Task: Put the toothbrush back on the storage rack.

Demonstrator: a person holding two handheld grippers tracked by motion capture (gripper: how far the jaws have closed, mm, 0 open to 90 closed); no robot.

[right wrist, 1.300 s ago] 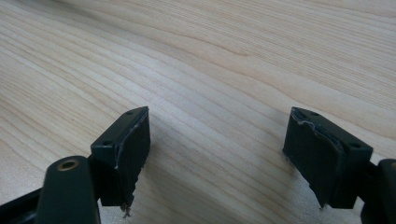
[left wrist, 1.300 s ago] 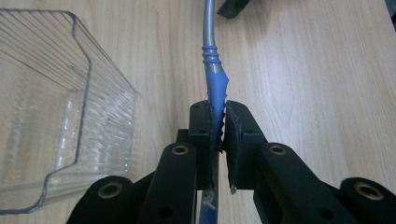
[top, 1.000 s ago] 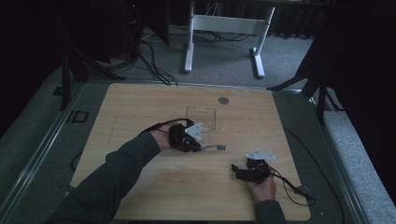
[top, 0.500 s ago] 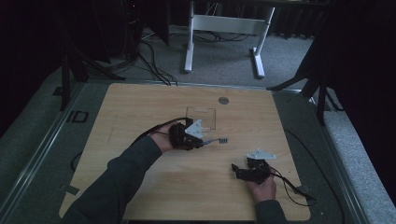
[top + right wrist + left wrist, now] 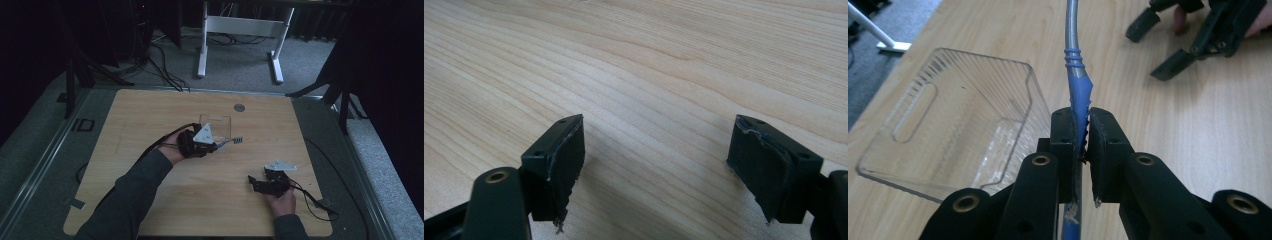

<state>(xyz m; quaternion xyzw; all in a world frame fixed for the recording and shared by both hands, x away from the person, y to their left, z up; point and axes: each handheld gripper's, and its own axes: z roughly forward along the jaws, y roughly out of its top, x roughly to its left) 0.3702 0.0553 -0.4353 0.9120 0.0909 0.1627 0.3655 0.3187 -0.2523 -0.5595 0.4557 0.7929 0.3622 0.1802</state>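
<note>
Wooden table (image 5: 150, 115), blue-handled tool (image 5: 1077, 95) clamped in left claw (image 5: 1083, 135), beside clear bin (image 5: 948, 125)

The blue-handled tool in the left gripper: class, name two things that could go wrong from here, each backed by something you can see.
1. The left gripper pinches the blue-handled tool only at its handle, with the long metal shaft sticking out beyond, so it may pivot or slip.
2. The clear plastic bin sits right beside the jaws; swinging the tool could knock or shove it.
3. The right gripper rests open on the table, too far off to steady anything.
</note>
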